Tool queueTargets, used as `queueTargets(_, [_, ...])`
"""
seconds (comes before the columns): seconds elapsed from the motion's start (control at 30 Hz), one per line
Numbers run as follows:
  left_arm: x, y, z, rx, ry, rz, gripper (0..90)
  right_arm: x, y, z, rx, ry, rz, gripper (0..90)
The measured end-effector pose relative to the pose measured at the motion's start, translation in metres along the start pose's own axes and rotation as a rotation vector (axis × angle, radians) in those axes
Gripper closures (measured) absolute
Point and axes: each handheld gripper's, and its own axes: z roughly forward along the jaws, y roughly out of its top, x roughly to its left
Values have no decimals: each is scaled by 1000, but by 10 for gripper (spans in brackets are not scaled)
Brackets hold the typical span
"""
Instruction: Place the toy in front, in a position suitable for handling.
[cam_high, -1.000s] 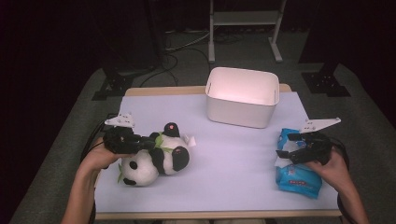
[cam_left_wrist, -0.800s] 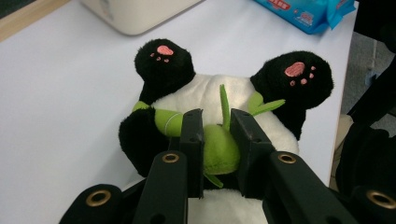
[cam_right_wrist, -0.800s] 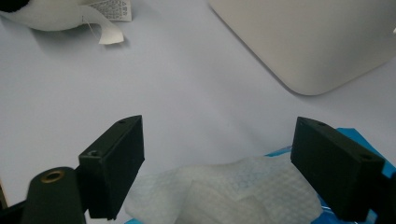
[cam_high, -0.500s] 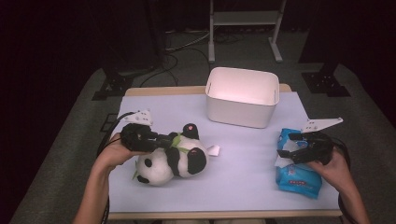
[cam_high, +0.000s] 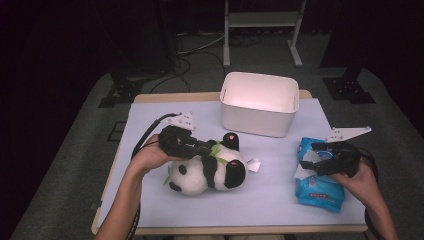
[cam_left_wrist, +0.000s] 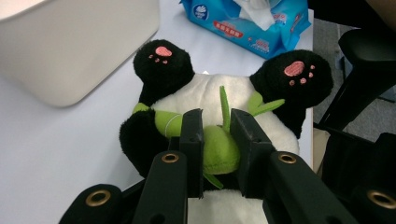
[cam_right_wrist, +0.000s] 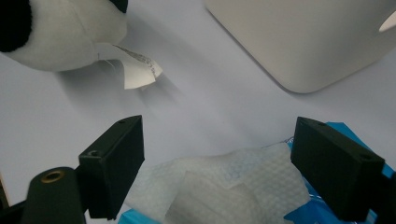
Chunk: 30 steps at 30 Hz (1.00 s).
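High view overhead, tool views close, sharing panda (cam_high: 210, 170)

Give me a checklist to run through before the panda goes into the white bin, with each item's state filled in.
1. Left gripper shut on the panda: ok; its pads squeeze the green leaf on the belly.
2. Grip secure for a lift: cannot tell; only the soft leaf is pinched, not the body.
3. White bin has room: ok; the part of its inside in view holds nothing.
4. Path to the bin free: ok; bare table lies between.
5. Right gripper out of the way: ok; it is open over the wipes pack, apart from the panda.
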Motion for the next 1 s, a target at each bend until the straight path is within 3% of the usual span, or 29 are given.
queueTargets(0.23, [-1,18,26,26,-30,21,752,-2,-3,-2,-6,-1,6,163])
queueTargets(0.5, [-2,27,47,33,-54,29,750,-2,-4,-1,-1,5,5,163])
queueTargets(0.73, [-4,23,60,44,-80,24,737,-1,-6,1,14,9,-4,163])
queueTargets(1.0, [-9,14,62,31,-126,3,615,-1,-8,2,37,14,-11,164])
